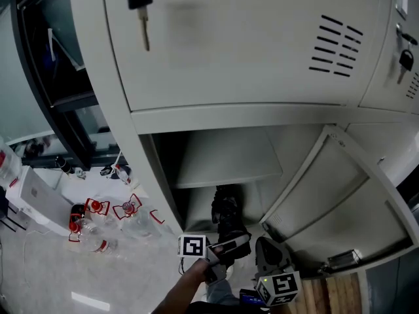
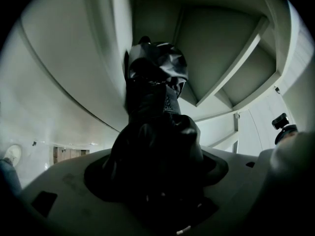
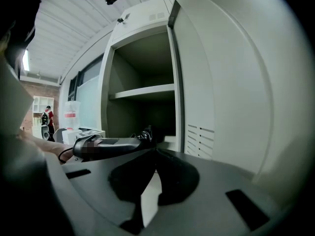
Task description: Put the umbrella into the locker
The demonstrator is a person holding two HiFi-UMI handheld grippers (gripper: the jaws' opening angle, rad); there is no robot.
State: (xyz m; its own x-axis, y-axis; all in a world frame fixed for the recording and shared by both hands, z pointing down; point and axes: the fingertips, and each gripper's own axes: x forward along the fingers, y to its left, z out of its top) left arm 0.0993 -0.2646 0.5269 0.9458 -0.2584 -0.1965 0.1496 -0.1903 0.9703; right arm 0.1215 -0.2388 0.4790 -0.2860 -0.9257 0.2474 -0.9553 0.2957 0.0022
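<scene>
While the locker [image 1: 262, 77] door [image 1: 340, 205] hangs open, the umbrella [image 1: 226, 220] sits in the lower compartment.
The black folded umbrella lies under the shelf [image 1: 229, 169], its near end between the left gripper's [image 1: 228, 244] 2 jaws, which stand wide apart and do not clamp it. The right gripper [image 1: 265, 248] hovers just beside it, near the door, jaws closed together on nothing.

No legible text, brand, number or sign found. The bottles [image 1: 98, 209] carry red labels; the print is too small to read. A container [image 3: 70, 116] bears a red-banded label, also illegible. The left marker cube [image 1: 193, 246] and right marker cube [image 1: 283, 284] show black-and-white square patterns only, no characters.
</scene>
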